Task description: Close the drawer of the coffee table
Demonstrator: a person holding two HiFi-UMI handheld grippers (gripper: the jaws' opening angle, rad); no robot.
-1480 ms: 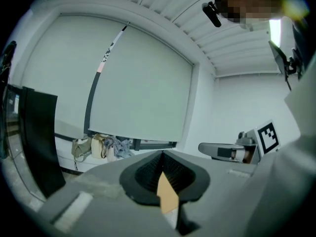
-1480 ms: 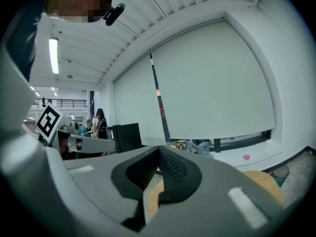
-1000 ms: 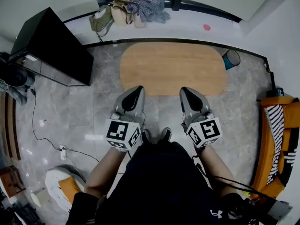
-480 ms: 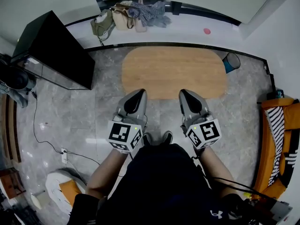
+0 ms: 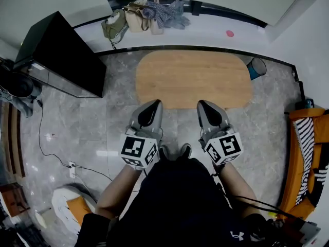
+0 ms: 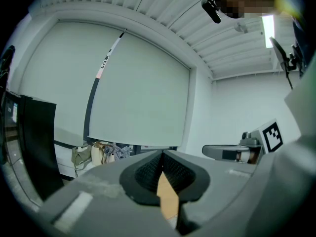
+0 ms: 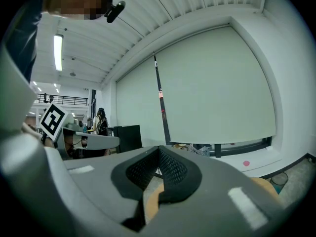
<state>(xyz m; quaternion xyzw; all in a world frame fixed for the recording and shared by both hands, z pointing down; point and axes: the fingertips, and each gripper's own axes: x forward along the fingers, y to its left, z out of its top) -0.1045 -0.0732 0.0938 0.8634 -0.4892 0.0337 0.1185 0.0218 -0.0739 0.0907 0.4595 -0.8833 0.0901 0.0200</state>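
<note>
Coffee table [image 5: 194, 78]: one, an oval with a light wood top, on the grey stone floor [image 5: 92, 122] in the far middle of the head view. I can't see its drawer from above and can't tell how it stands.

Readable marks: black-and-white square markers on two cubes, one per gripper [image 5: 136, 149] [image 5: 225, 147], and a small white logo [image 5: 236, 234] on the person's dark top. I can't read any words.

Left gripper [image 5: 156, 102] and right gripper [image 5: 201, 103] are side by side and apart, both pointing far, toward the table. Seen from above, the two tips sit right over the table's near edge, and I can't tell whether they touch it.

In the left gripper view the left gripper [image 6: 162, 154] has its ribbed pads pressed together with nothing between them. A sliver of wood top shows below the tip. In the right gripper view the right gripper [image 7: 159, 149] is the same, pads together, empty, wood below.

Counts: two shoes [image 5: 175, 151] near the table, one black cabinet [image 5: 59, 53] at left, one teal bin [image 5: 255, 67] at the table's right end, one pile of bags [image 5: 139, 14] far by the wall, one pink spot [image 5: 230, 33] on the far floor, one orange seat [image 5: 303, 158] at right with striped cloth.
</note>
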